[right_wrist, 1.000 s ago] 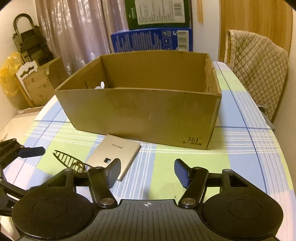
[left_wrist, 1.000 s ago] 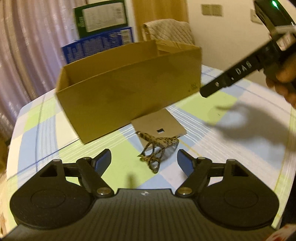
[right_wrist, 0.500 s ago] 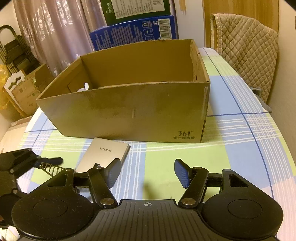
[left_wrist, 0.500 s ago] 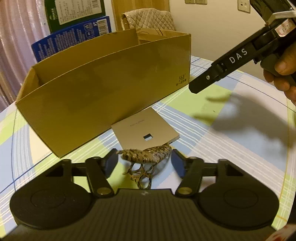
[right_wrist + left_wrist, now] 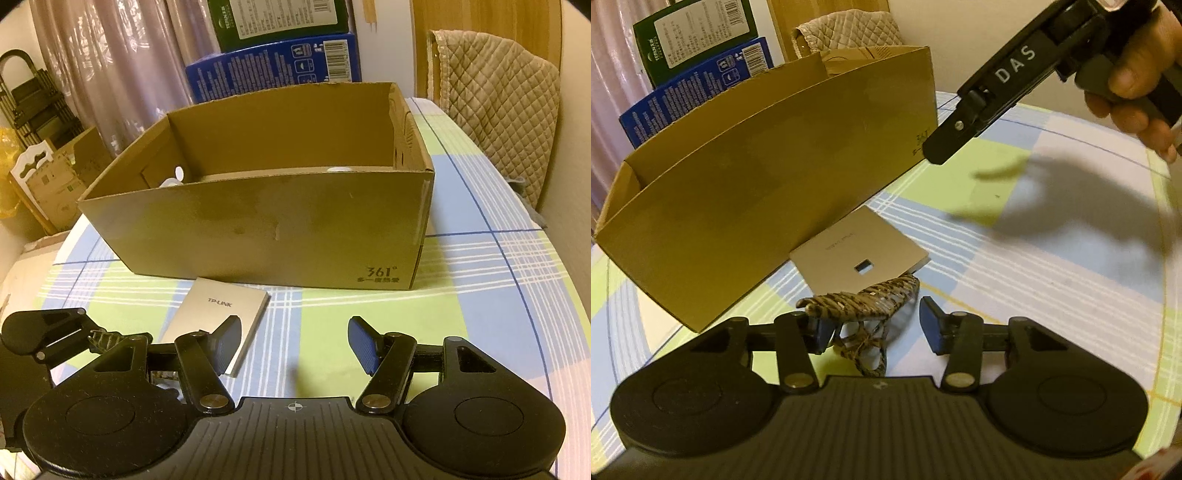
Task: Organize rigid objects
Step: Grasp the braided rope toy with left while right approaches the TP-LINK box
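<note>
A woven brown wicker piece [image 5: 864, 299] lies on the checked tablecloth, partly over a flat grey TP-LINK box [image 5: 857, 254]. My left gripper [image 5: 875, 328] straddles the wicker piece and its jaws are closing. The left pad touches the piece's end; the right pad stands a little apart from it. Behind both is an open cardboard box [image 5: 757, 195] with some white items inside. My right gripper [image 5: 293, 343] hovers open over the cloth with nothing between its fingers, just right of the grey box [image 5: 218, 314]. In the left wrist view it [image 5: 938, 147] hangs at the upper right, held by a hand.
The cardboard box [image 5: 258, 229] fills the middle of the table. Blue and green cartons [image 5: 273, 66] stand behind it. A quilted chair back [image 5: 495, 99] is at the right edge. Folded cardboard and a rack [image 5: 40, 107] sit off the table to the left.
My left gripper has come forward and down over the wicker piece, and its jaws have narrowed around it. The right gripper has stayed open and nearly still.
</note>
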### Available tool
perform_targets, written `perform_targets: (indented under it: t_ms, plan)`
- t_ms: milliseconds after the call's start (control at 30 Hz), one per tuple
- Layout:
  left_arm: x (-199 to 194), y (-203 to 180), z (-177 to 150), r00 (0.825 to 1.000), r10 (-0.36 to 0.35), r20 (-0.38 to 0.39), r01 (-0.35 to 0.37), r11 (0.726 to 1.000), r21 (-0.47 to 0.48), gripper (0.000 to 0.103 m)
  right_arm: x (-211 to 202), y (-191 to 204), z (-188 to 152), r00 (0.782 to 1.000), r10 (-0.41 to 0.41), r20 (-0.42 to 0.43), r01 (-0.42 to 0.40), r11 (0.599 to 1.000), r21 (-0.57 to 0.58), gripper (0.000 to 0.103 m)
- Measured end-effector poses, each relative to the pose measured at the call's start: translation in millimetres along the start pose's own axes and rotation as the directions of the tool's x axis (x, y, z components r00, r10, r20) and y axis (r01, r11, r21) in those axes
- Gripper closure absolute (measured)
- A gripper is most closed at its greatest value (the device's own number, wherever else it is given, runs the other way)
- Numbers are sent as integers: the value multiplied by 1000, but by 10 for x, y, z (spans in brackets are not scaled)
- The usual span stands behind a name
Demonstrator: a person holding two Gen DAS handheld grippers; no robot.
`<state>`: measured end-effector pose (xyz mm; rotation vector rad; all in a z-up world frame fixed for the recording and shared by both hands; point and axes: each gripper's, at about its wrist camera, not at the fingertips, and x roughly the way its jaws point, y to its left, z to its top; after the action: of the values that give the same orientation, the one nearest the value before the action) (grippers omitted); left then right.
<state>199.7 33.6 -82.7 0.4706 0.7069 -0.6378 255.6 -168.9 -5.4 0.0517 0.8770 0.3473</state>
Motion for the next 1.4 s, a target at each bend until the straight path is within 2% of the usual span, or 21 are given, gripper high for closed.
perform_targets:
  t_ms: [67, 167, 500, 633, 767, 933, 1033, 1200, 1333, 1400]
  plan:
    - [-9, -10, 13, 1000, -11, 2, 11, 1000, 0, 70, 6, -1, -1, 1000, -1, -4, 1, 1000, 2, 42]
    - [-37, -12, 21, 999, -35, 2, 35, 999, -4, 75, 11, -5, -2, 1000, -4, -8, 4, 1000, 3, 42]
    - [30, -58, 43, 999, -37, -5, 37, 999, 14, 74, 20, 28, -5, 1000, -5, -12, 5, 1000, 0, 42]
    - [9, -81, 53, 999, -48, -13, 48, 999, 5, 80, 17, 31, -1, 1000, -6, -7, 6, 1000, 2, 42]
    - [-43, -124, 55, 998, -52, -22, 52, 998, -28, 82, 4, 43, 12, 1000, -4, -3, 4, 1000, 5, 42]
    - [-240, -83, 20, 1000, -13, -19, 11, 996, -86, 82, 10, 56, 12, 1000, -7, -5, 7, 1000, 5, 42]
    - [-414, 21, -26, 999, 49, -10, -50, 990, -134, 82, 19, 74, 1, 1000, -8, -7, 8, 1000, 8, 42]
    - [-553, 351, -104, 985, 173, -19, -172, 945, -279, 82, 69, 214, -24, 1000, 17, 1, -17, 1000, -14, 42]
    - [-571, 602, -172, 967, 250, -52, -249, 880, -405, 82, 187, 339, -18, 999, 52, 3, -52, 999, 12, 41]
    - [-577, 706, -195, 959, 277, -68, -278, 856, -437, 82, 256, 397, -5, 998, 64, -1, -64, 997, 33, 23]
